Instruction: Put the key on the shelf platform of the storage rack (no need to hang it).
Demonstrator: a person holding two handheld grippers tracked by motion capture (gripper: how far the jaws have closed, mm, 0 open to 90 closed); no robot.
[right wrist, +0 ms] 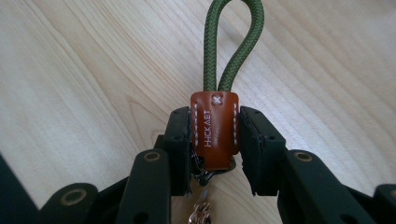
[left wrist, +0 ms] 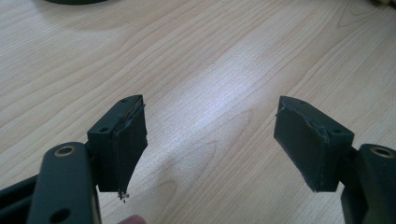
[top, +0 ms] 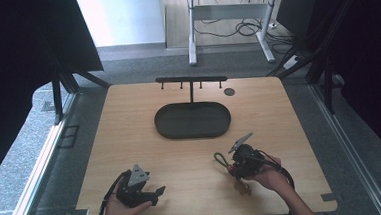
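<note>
A keychain with a green braided cord loop [right wrist: 233,44] and a brown leather tab [right wrist: 215,130] sits between the jaws of my right gripper [right wrist: 215,140], which is shut on the tab. Metal key hardware hangs below it. In the high view the right gripper [top: 236,166] is at the table's front right, with the green loop [top: 222,159] sticking out to its left. My left gripper [left wrist: 210,140] is open over bare wood with nothing between its pads; it rests at the front left [top: 156,193] in the high view.
A dark oval tray [top: 193,120] lies at the table's middle, behind both grippers. A black T-shaped hook rack [top: 192,80] stands just beyond it. A small dark disc [top: 229,91] lies near the back edge.
</note>
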